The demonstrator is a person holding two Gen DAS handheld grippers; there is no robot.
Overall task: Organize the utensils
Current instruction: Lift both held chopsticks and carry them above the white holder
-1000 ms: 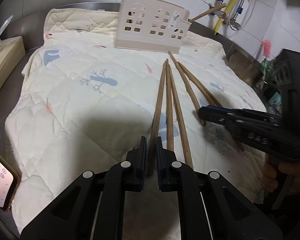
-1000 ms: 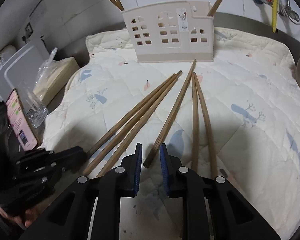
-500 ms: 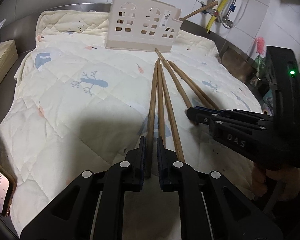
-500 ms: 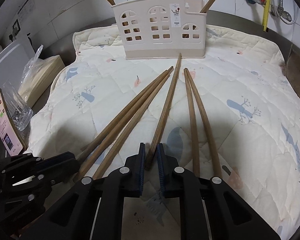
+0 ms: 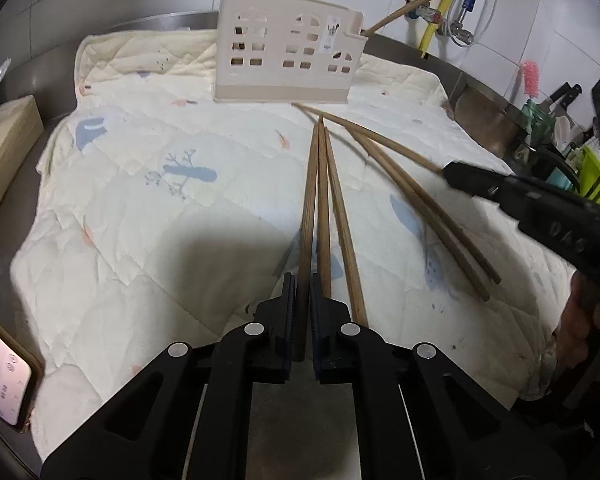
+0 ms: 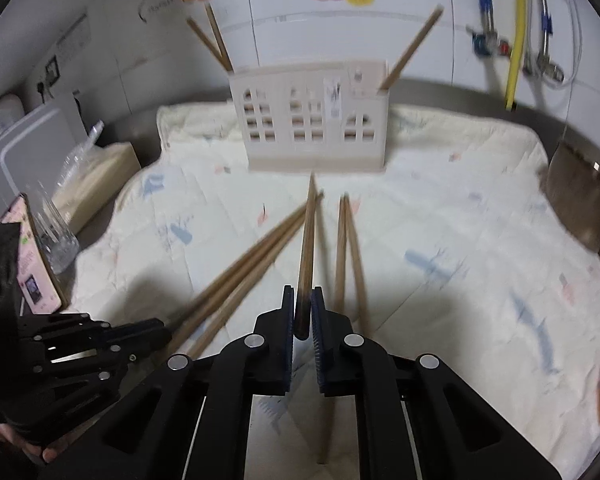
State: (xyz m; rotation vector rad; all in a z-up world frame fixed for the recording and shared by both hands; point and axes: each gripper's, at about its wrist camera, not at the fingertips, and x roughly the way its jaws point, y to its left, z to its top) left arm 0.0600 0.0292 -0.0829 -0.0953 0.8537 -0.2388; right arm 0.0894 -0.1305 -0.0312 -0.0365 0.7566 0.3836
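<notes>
Chopsticks lie fanned on the quilted mat [image 5: 148,240], long axes pointing toward the house-shaped holder [image 5: 288,64]. Left tool [image 5: 301,292] nearly closed around one chopstick [image 5: 309,208]; right tool [image 6: 302,308] clamps another [image 6: 307,240], lifted and aimed at the holder's base. Only the right view shows three chopsticks already standing inside.

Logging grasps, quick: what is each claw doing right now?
Left claw: closed on a chopstick.
Right claw: closed on another chopstick.
</notes>
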